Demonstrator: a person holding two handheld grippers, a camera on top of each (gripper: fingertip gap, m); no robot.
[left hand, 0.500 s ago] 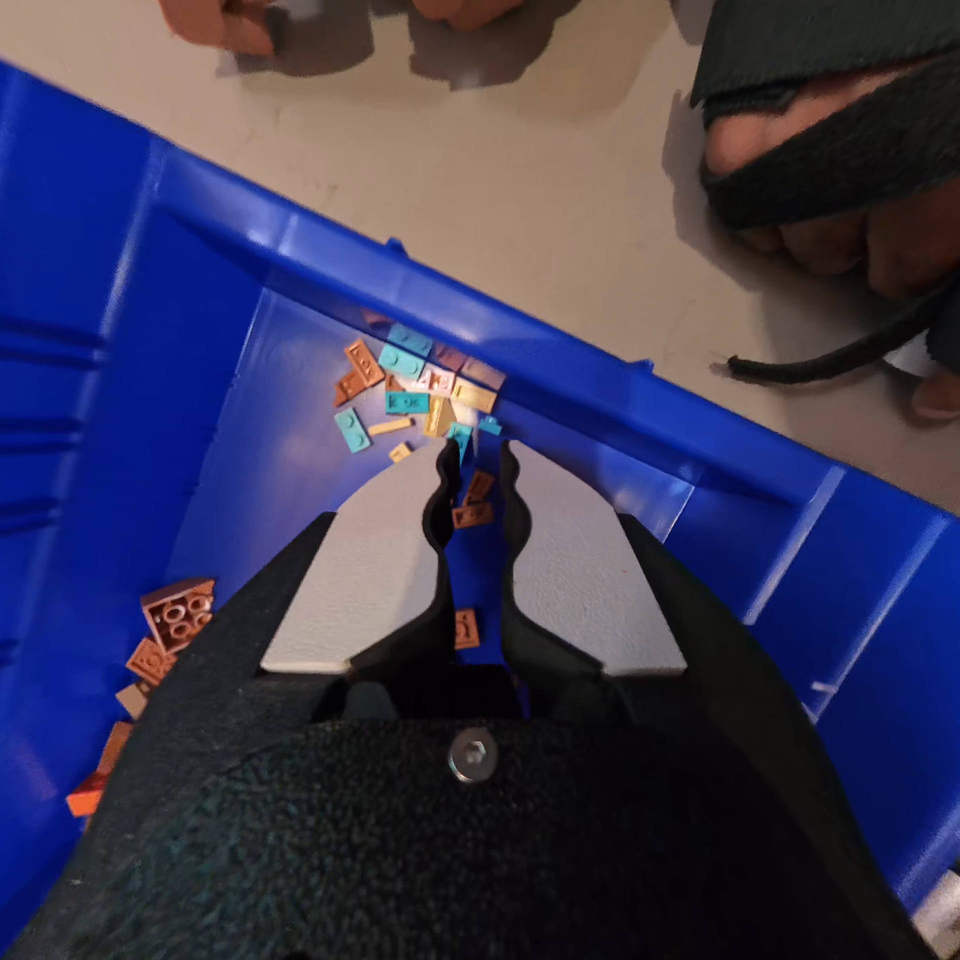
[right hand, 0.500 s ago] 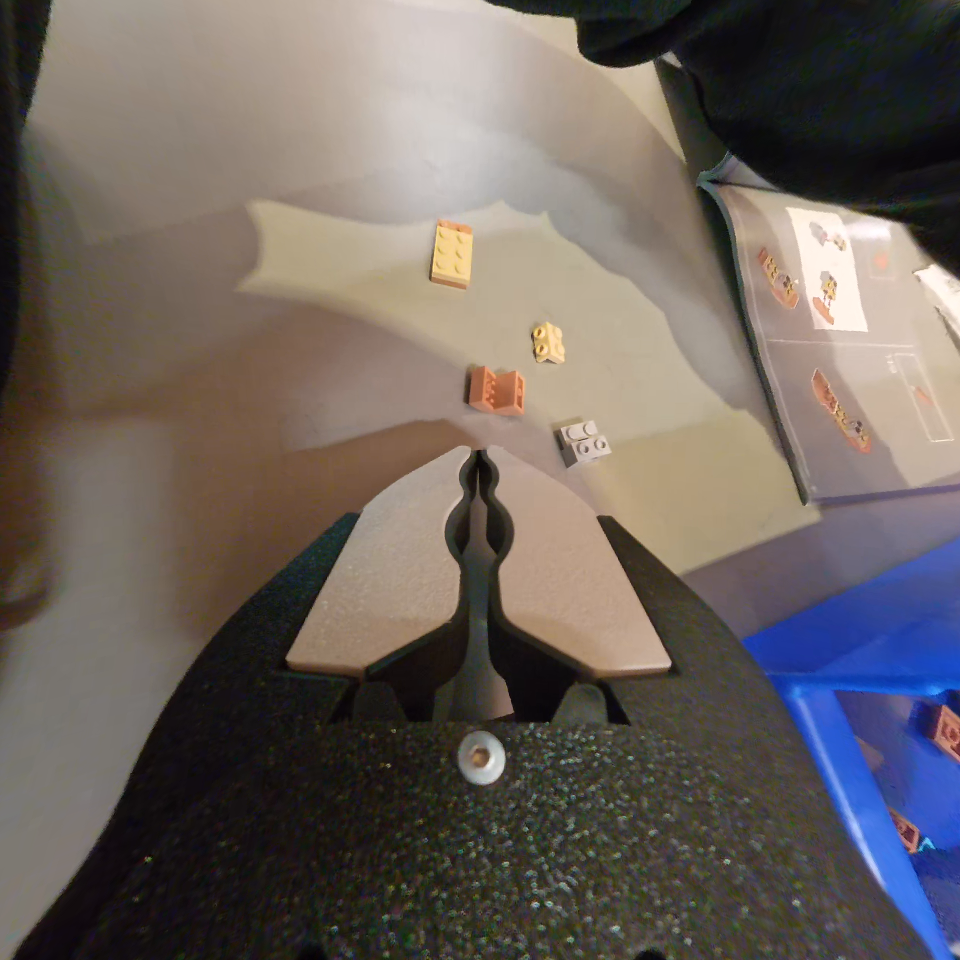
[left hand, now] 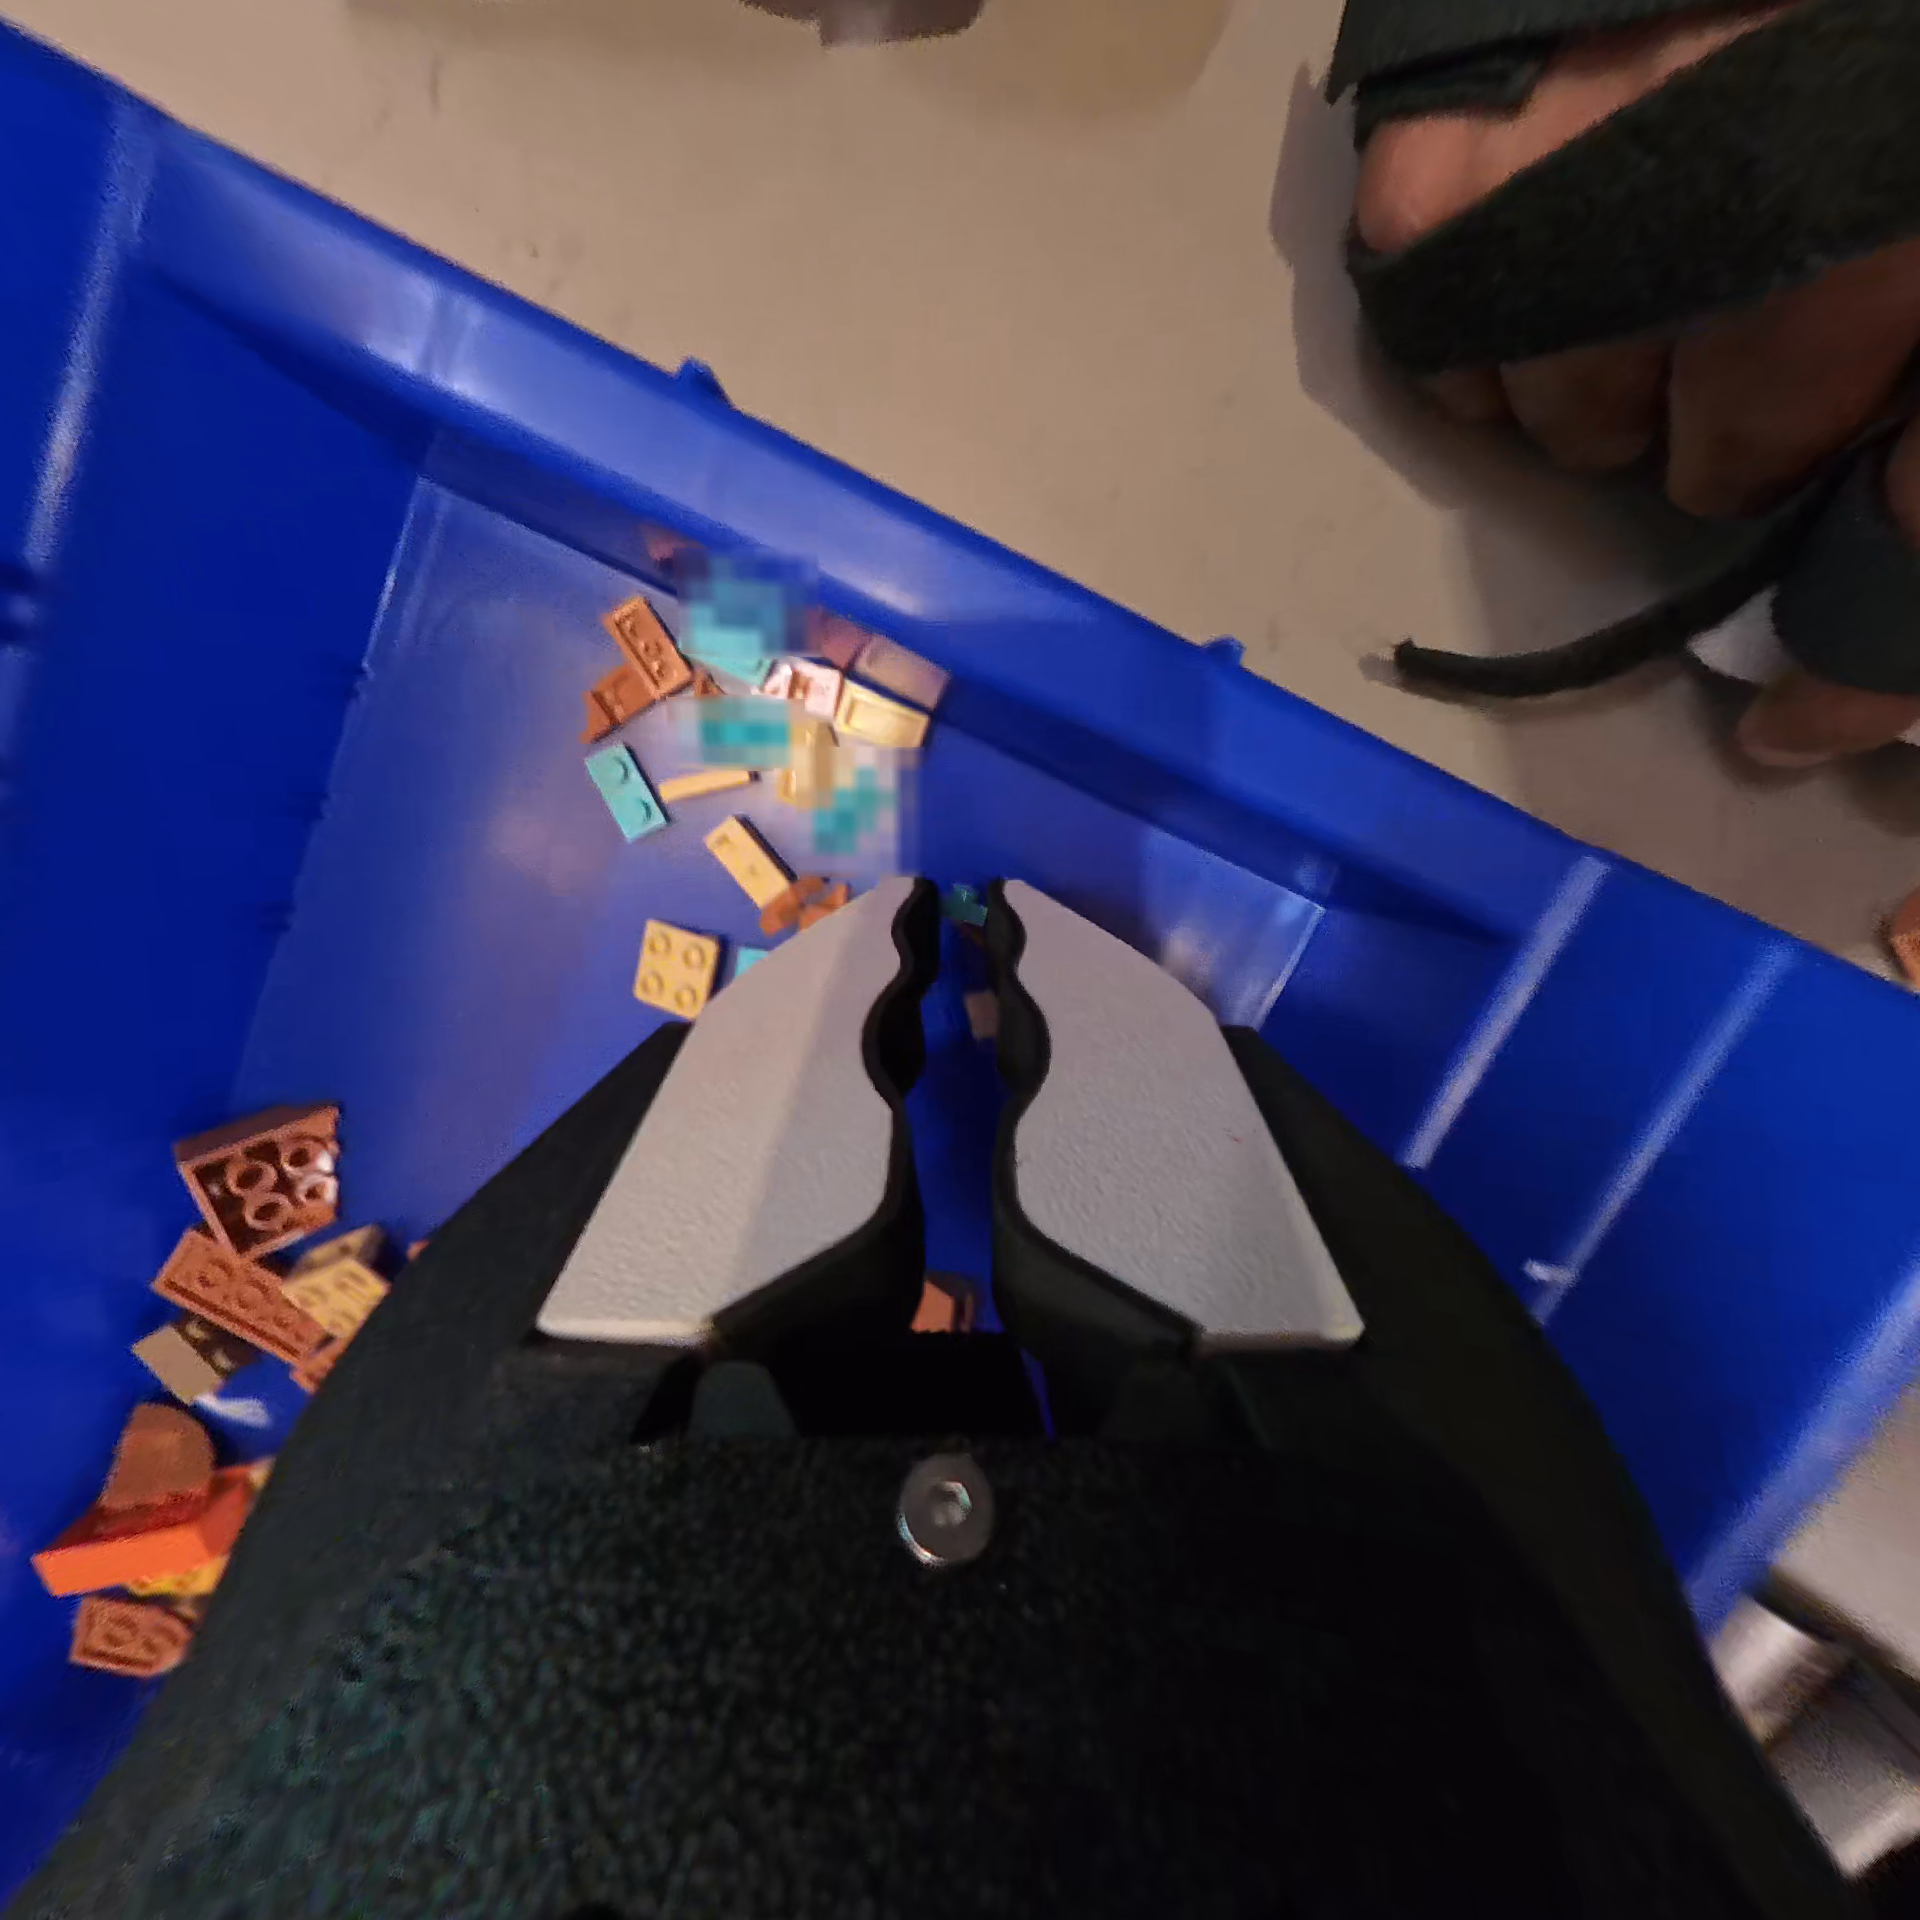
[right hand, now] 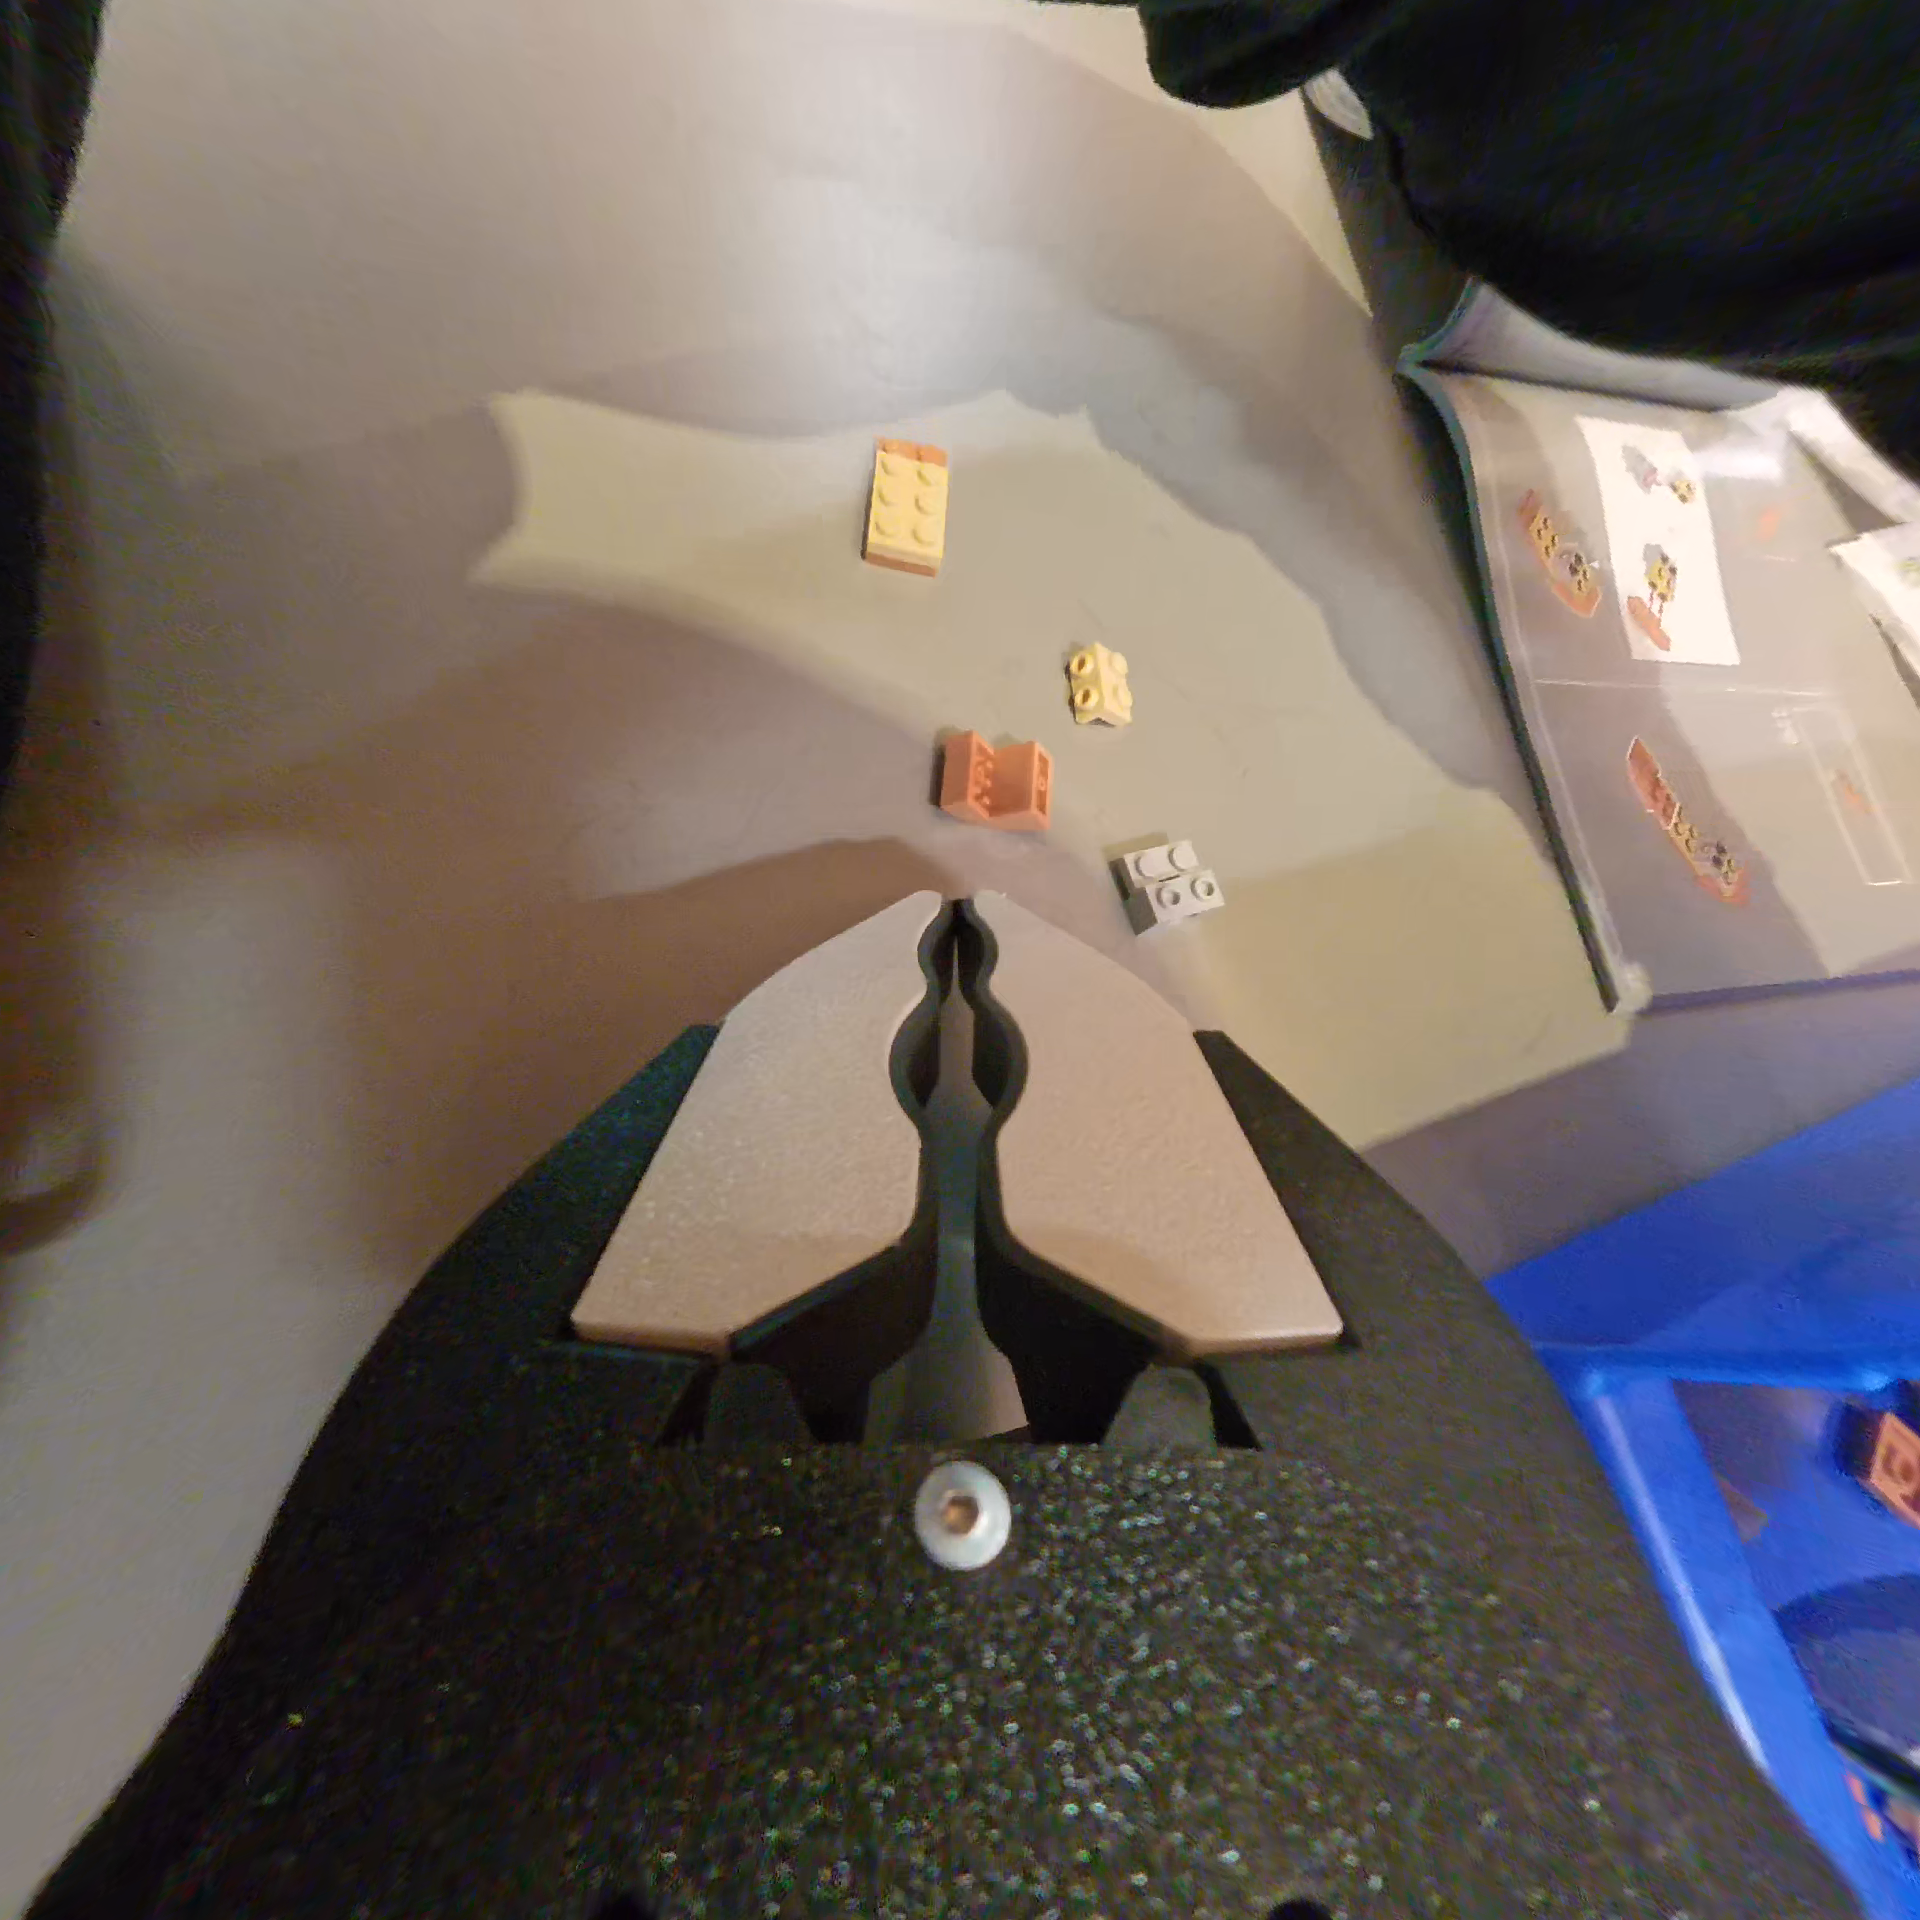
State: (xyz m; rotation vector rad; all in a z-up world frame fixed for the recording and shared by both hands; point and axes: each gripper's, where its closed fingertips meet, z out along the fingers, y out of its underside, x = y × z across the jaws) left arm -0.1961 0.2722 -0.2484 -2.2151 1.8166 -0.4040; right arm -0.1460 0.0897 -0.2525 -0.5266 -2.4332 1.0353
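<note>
In the left wrist view my left gripper [left hand: 958,896] is inside a blue bin [left hand: 1143,707], near its far wall. Its fingertips are closed on a small teal piece [left hand: 964,906], which spans the narrow gap between the pads. Loose teal, tan and brown bricks lie just beyond the tips, with a tan square plate [left hand: 677,966] to the left. In the right wrist view my right gripper [right hand: 954,906] is shut with nothing between its pads. It hovers over the table just short of an orange-brown brick [right hand: 992,781] and a grey brick [right hand: 1169,883].
A brown brick [left hand: 260,1174] and more brown and orange bricks lie in the bin's near left corner. A strapped hand [left hand: 1662,312] rests on the table beyond the bin. A small tan brick [right hand: 1098,683], a tan plate [right hand: 906,506], an instruction sheet [right hand: 1683,644] and the bin's corner [right hand: 1714,1247] also show.
The left jaws have narrowed onto the teal piece. It stays at the tips while the other bricks slide up and left in view. The right gripper has not moved.
</note>
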